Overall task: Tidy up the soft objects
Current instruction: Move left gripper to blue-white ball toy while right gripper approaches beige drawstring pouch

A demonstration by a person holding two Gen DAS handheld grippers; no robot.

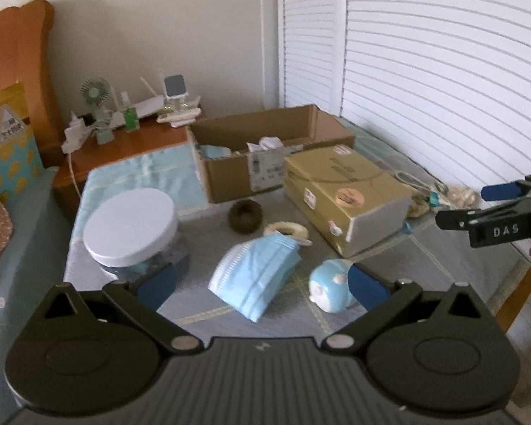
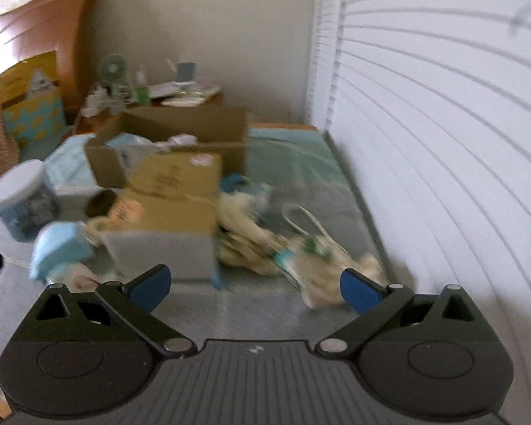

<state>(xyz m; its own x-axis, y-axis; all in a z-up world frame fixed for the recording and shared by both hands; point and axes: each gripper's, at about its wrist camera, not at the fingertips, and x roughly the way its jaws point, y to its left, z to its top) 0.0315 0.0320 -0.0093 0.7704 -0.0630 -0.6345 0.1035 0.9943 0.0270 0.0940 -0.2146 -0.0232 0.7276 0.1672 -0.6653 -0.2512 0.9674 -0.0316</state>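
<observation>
The left gripper [image 1: 262, 287] is hovering wide open and empty over a pleated light-blue face mask [image 1: 255, 276] lying on the grey mat [image 1: 389, 276]. The right gripper [image 2: 255, 285], equally wide and empty, is facing a blurred cream knitted bundle [image 2: 251, 237] beside the closed tan cardboard box [image 2: 166, 212], barely showing in the left view.

Bare grey-blue mat [image 1: 194, 244] lies open along its near edge. A closed yellowish cardboard box [image 1: 343, 191] and an open brown cardboard box [image 1: 265, 141] block the middle and far side; a white-lidded clear jar [image 1: 131, 226] blocks the left edge.
</observation>
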